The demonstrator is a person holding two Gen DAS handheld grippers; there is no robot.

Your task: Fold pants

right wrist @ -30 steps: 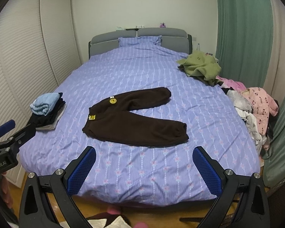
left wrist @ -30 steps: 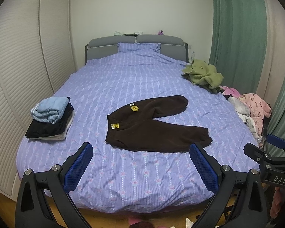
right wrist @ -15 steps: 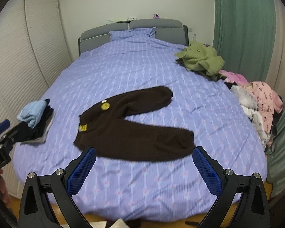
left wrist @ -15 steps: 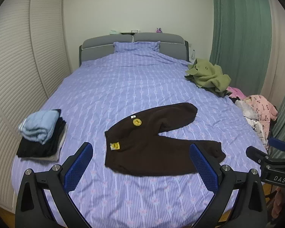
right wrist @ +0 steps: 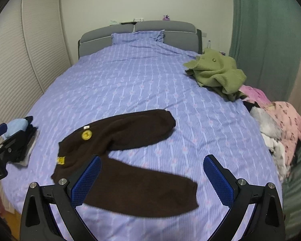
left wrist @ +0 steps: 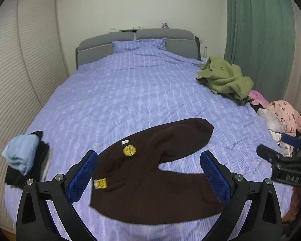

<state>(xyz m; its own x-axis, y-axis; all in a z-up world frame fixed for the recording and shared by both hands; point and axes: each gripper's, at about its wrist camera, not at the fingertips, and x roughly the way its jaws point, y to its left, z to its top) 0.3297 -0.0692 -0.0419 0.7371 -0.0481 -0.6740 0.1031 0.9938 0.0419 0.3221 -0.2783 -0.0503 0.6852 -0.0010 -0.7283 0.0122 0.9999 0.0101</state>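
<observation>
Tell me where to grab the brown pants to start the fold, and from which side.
Grip the near leg's cuff of the brown pants, probably coming from the foot of the bed. The legs lie splayed flat, so that free end lifts over onto the far leg.

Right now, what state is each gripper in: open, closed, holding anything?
Left gripper: jaws wide open, holding nothing, above the brown pants.
Right gripper: jaws wide open, holding nothing, above the pants' near leg.
</observation>
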